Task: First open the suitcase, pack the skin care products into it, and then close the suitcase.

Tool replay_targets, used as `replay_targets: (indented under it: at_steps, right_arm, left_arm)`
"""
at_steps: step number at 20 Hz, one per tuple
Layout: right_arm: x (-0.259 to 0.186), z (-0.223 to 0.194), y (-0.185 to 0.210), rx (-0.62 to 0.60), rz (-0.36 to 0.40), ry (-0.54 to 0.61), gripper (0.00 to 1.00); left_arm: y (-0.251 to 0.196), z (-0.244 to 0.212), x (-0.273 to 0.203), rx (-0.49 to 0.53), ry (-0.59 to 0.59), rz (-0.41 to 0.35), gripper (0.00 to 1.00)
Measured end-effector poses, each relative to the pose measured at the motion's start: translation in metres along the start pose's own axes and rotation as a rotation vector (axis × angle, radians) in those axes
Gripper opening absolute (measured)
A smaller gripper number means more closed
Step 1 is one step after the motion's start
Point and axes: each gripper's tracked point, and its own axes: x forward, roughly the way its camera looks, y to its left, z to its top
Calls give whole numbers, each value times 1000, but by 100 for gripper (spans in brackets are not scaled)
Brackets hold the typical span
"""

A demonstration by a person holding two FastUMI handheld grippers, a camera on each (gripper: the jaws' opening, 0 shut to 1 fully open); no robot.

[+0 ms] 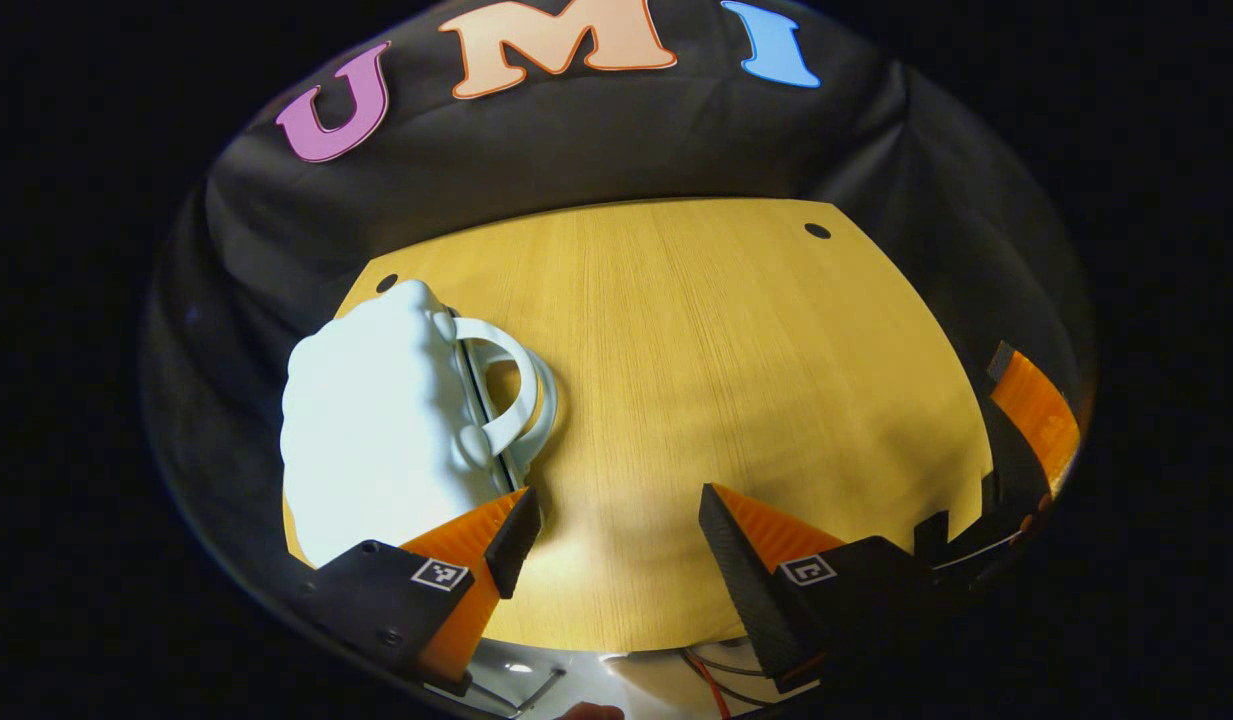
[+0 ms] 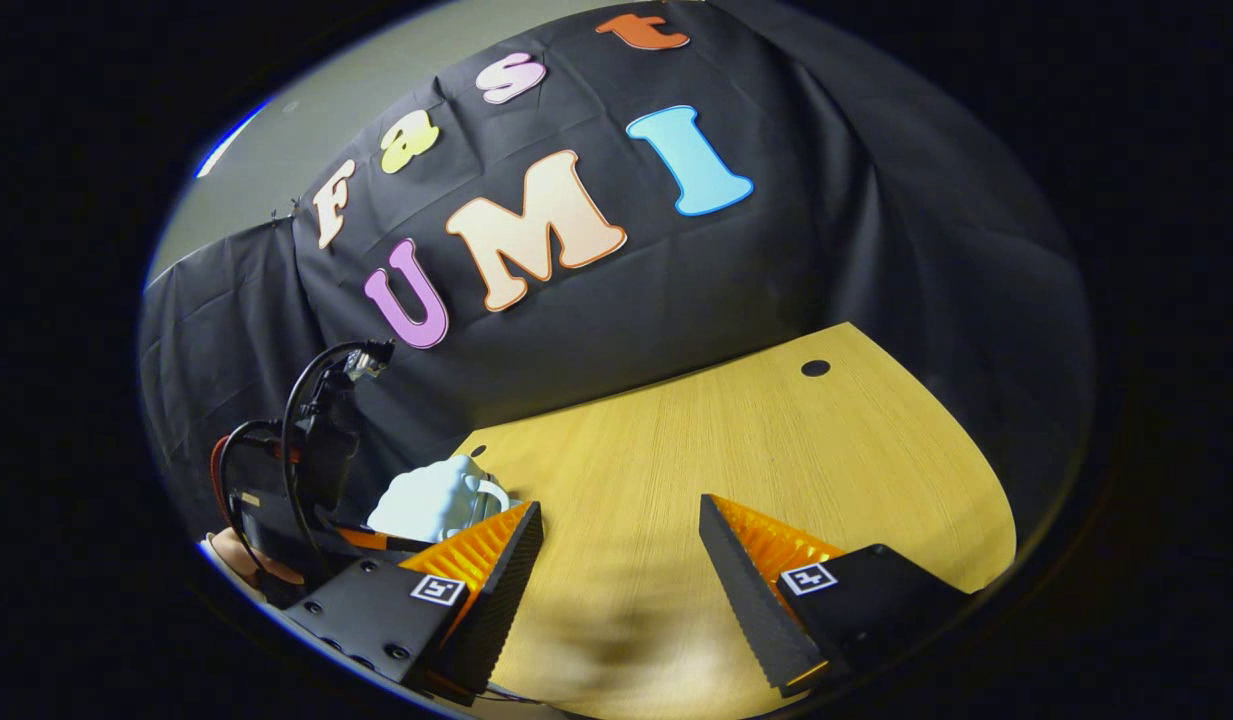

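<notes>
A small pale suitcase (image 1: 376, 440) with a bumpy shell lies shut on the wooden table (image 1: 726, 350), at its left side. Its looped handle (image 1: 511, 390) points toward the table's middle. My left gripper (image 1: 618, 495) hovers open over the near part of the table, its left finger close beside the suitcase's near corner and nothing between its fingers. In the right gripper view my right gripper (image 2: 618, 502) is open and empty above the table (image 2: 776, 450). The suitcase (image 2: 431, 505) lies farther off to its left.
Part of the right gripper (image 1: 1026, 400) shows at the table's right edge in the left gripper view. In the right gripper view the left gripper's cabled body (image 2: 306, 470) and a hand (image 2: 241, 560) sit at the left. Two small holes mark the table's far corners.
</notes>
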Motion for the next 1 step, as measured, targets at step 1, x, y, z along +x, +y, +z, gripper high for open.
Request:
replay_targets:
  at_steps: [1]
  right_arm:
    - [0,1,0,3,0,-3,98]
  left_arm:
    - [1,-1,-1,1,2,3,97]
